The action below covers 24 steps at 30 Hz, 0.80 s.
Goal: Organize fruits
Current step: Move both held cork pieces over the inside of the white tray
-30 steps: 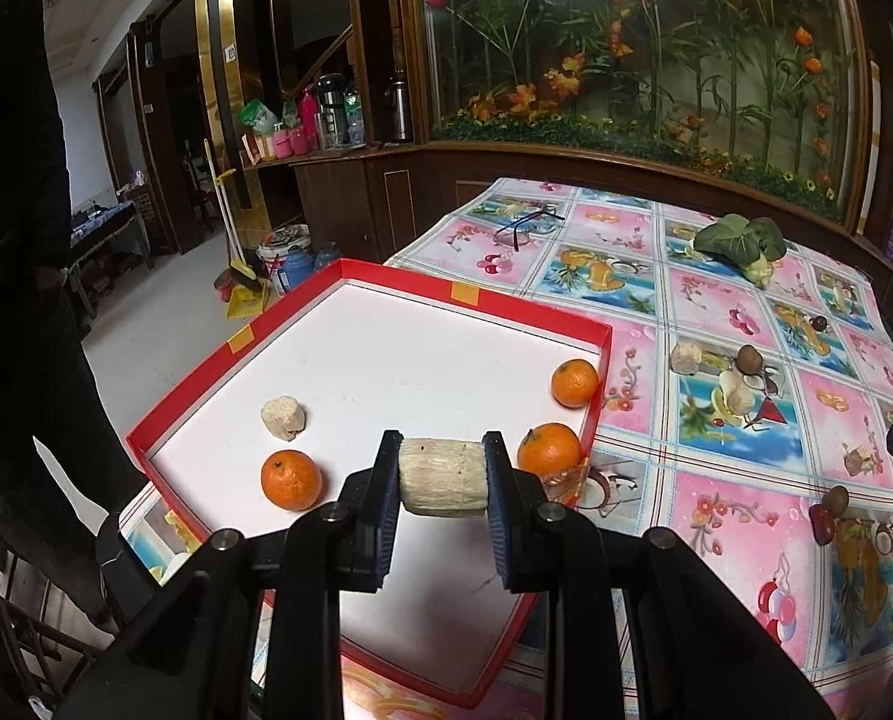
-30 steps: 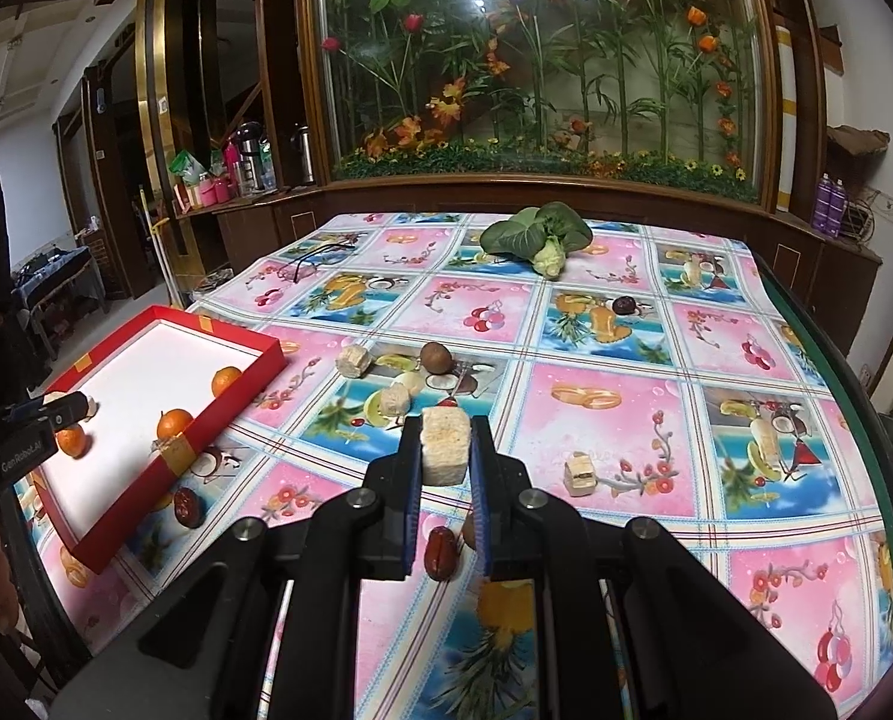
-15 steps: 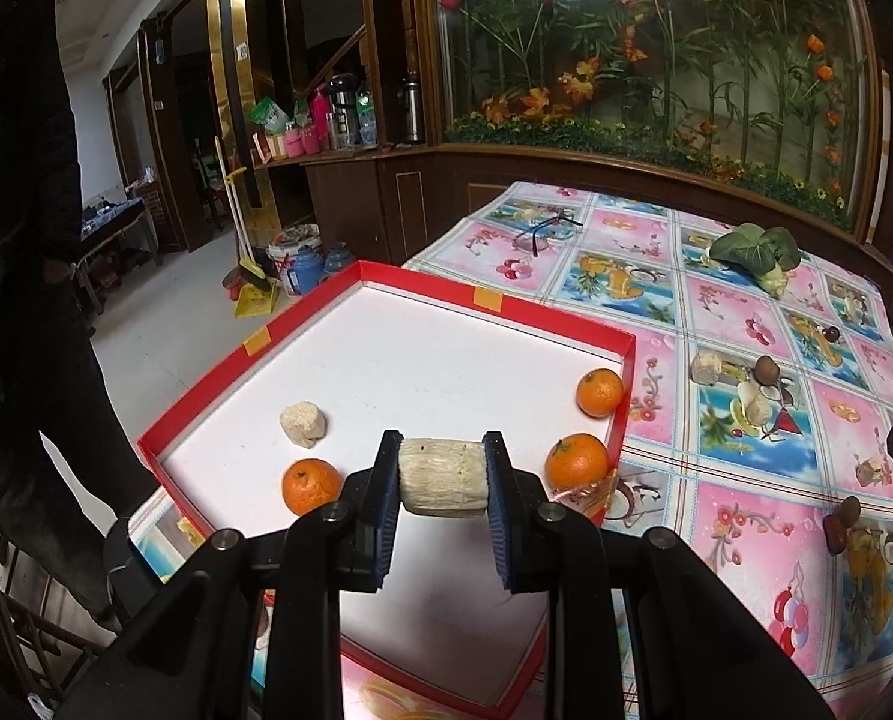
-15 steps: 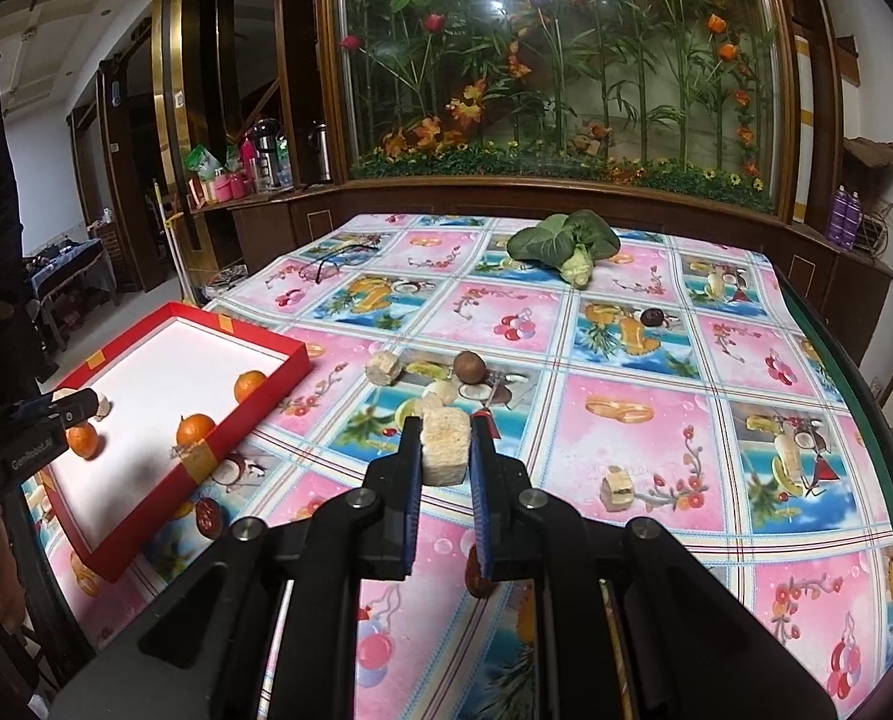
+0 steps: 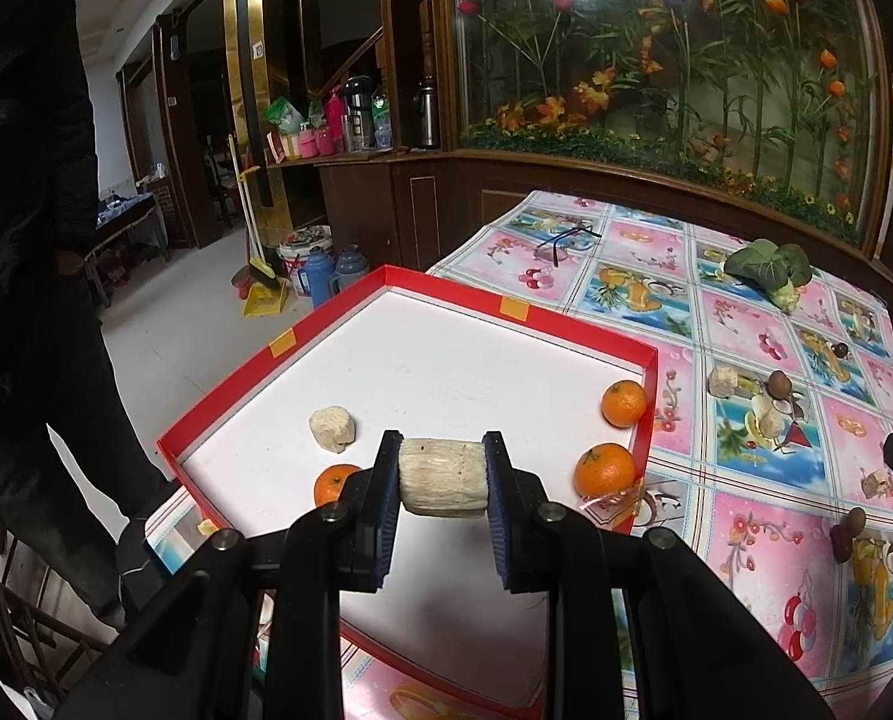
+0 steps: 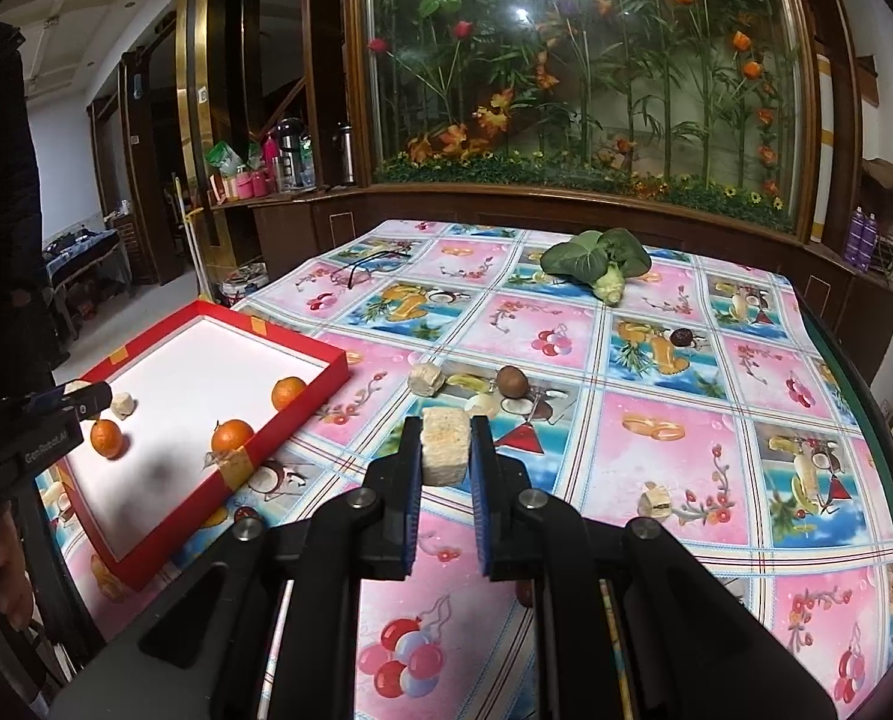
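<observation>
left claw [image 5: 442, 480] grips pale cylinder [image 5: 442, 476] | right claw [image 6: 444, 450] grips pale chunk [image 6: 443, 446] | orange [image 5: 335, 482] half-hidden

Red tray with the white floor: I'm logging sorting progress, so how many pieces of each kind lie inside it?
Round orange tangerines: 3
Pale beige cut chunk: 1
Total: 4 in the red cardboard tray
Not counted: the beige cylinder piece clamped in the left tool.

3 oranges [image 5: 606, 471] in red tray [image 5: 572, 324], pale chunk [image 5: 442, 476] held above, others on cloth
</observation>
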Each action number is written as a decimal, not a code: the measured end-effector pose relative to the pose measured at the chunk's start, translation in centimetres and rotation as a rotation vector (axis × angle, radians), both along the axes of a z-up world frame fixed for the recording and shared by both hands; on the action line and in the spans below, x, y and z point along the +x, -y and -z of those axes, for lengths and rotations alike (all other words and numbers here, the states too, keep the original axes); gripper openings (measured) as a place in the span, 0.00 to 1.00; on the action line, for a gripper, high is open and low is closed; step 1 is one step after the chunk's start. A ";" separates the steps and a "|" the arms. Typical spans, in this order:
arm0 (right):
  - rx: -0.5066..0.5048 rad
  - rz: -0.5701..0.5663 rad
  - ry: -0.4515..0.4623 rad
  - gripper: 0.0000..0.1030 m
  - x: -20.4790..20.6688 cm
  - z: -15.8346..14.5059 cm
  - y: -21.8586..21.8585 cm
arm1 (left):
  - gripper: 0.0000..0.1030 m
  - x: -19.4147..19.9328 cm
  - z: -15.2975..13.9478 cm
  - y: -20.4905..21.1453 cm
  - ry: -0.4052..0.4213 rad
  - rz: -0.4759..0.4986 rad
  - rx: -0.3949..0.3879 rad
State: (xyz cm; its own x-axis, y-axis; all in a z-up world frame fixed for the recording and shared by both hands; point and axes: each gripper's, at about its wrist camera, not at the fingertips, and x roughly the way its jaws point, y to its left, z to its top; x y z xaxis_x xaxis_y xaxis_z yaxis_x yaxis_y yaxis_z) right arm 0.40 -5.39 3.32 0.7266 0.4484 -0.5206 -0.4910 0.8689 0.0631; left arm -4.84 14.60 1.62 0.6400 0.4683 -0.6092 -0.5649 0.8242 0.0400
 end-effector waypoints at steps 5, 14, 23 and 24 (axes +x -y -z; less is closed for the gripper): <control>-0.001 -0.001 -0.005 0.16 0.1 0.2 -0.2 | 0.24 0.0 -0.3 0.0 -0.001 0.001 0.001; -0.003 -0.010 -0.006 0.16 -0.3 0.3 -0.4 | 0.24 -0.5 -0.3 -0.1 -0.003 -0.003 0.000; -0.021 -0.043 -0.026 0.16 -0.4 0.0 -2.3 | 0.24 -0.4 -0.2 -0.8 -0.022 -0.013 0.007; -0.024 -0.049 -0.029 0.16 -0.3 0.0 -2.7 | 0.24 -0.3 0.0 -0.9 -0.028 -0.016 0.007</control>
